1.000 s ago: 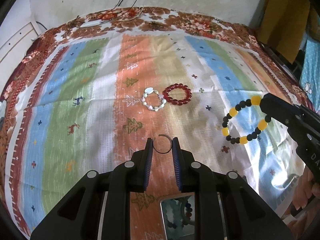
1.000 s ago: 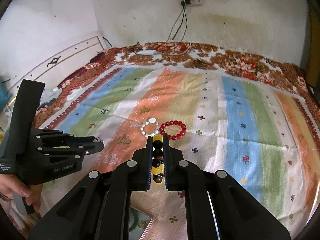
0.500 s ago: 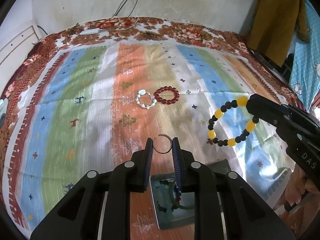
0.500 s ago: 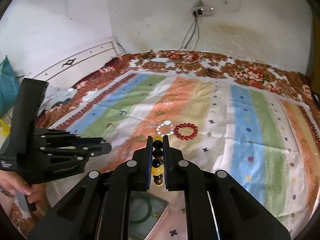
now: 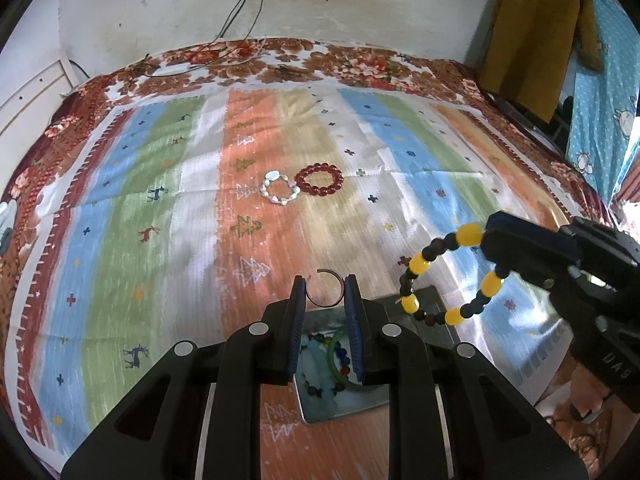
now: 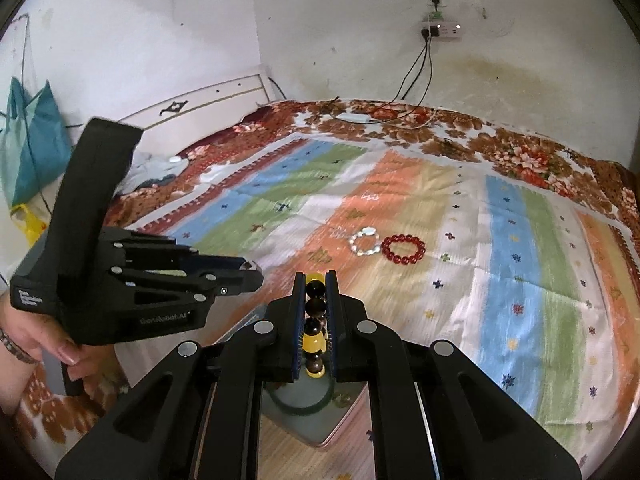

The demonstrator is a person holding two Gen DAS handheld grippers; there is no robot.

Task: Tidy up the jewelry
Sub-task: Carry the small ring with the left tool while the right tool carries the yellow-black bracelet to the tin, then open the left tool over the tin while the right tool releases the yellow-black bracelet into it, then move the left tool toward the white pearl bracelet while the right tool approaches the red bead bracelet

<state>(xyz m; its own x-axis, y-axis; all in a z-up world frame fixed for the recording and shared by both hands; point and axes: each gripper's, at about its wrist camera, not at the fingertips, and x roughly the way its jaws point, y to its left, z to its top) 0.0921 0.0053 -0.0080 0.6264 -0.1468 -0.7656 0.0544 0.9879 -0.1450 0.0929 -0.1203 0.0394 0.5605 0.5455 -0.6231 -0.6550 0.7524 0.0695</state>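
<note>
My left gripper [image 5: 325, 286] is shut on a thin open metal ring [image 5: 325, 303], held above the near end of a metal box [image 5: 360, 404]. Inside the box lie a green bangle [image 5: 340, 364] and coloured beads. My right gripper [image 6: 315, 280] is shut on a black-and-yellow bead bracelet [image 6: 314, 308]. In the left wrist view that bracelet [image 5: 416, 268] hangs as a loop from the right gripper [image 5: 490, 232], over the box's right corner. A white bead bracelet [image 5: 280, 189] and a red bead bracelet [image 5: 320, 179] lie side by side mid-bed.
A striped, patterned cover [image 5: 120, 220] spreads over the whole bed. Cables [image 6: 412, 76] run from a wall socket down to the far edge. A white headboard [image 6: 208, 100] stands at the left, and a hand [image 6: 36, 340] holds the left gripper [image 6: 250, 274].
Both grippers have drawn back toward the near side of the bed, still gripping their pieces. The metal box has come into fuller view beneath them, and the two bracelets on the cover look farther off.
</note>
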